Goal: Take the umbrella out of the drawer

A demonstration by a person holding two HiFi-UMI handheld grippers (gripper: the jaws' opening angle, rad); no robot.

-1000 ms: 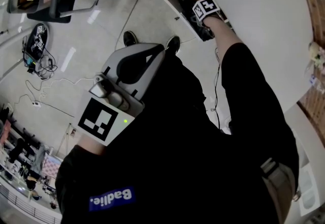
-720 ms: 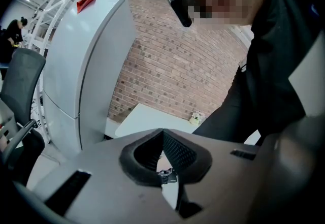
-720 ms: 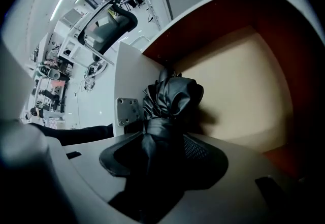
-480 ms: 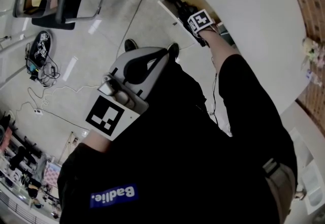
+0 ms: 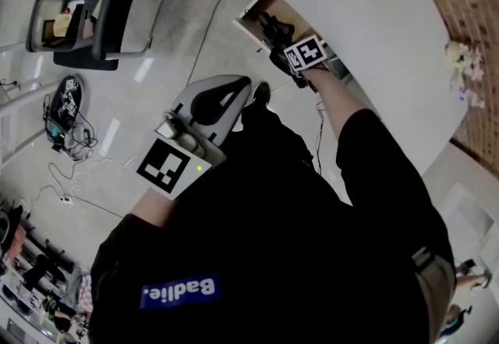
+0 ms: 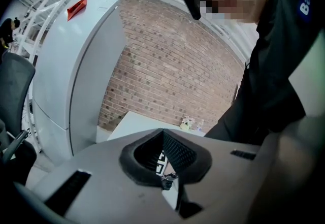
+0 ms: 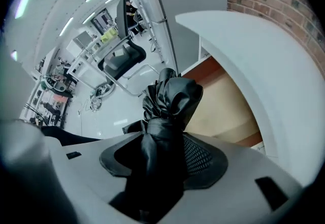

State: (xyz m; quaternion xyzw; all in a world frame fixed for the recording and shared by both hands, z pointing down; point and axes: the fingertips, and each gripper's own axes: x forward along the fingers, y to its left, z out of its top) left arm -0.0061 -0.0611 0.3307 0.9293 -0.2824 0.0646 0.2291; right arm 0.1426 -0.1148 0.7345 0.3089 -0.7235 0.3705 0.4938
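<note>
umbrella point(image 7: 170, 97) | risen above drawer point(image 7: 226, 103) since earlier | right tool point(image 7: 163, 141) clamped on it, jaws just tightened | left tool point(image 6: 162, 141) closed, empty

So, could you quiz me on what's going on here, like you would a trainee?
1. Multiple choice: what does the right hand-held gripper grip? A) a cable B) a black umbrella C) a chair
2. True or false: the drawer under the white table stands open.
3. Fill in: the left hand-held gripper holds ____.
Key: 1 B; 2 true; 3 nothing.
</note>
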